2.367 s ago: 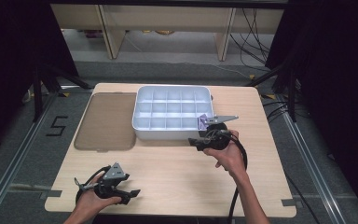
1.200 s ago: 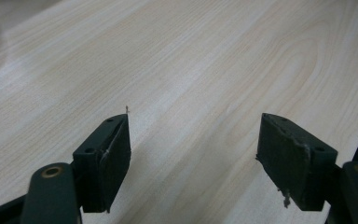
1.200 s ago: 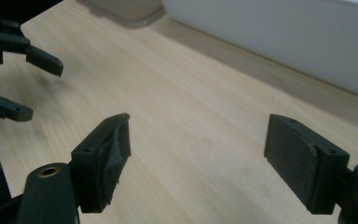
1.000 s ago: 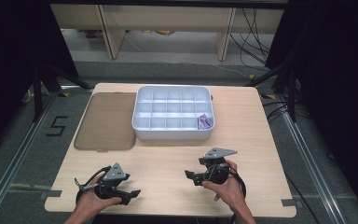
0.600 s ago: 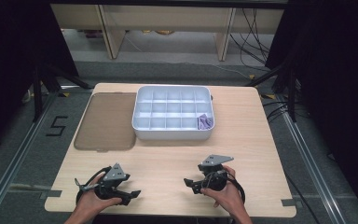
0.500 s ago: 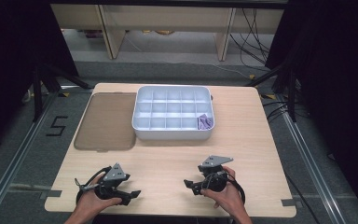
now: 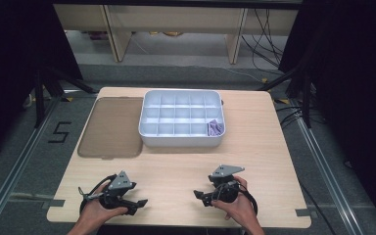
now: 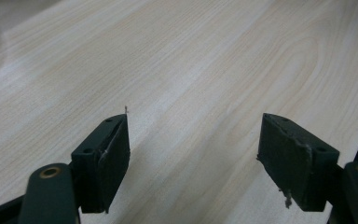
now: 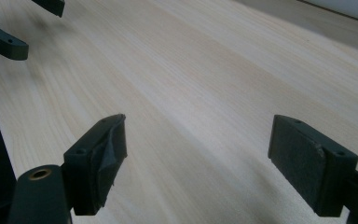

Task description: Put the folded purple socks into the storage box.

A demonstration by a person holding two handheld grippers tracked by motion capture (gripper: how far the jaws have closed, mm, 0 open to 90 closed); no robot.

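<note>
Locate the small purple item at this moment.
In the high view, the small purple item lies in the front right corner compartment of the white divided plastic tray, far from both grippers, which rest at the table's near edge.

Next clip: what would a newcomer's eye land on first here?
The white compartment tray at the table's far middle, with a small purple item in its near-right cell. Beside it on the left lies a brown lid-like panel. Near the front edge, the left gripper and right gripper rest with jaws apart, holding nothing.
</note>
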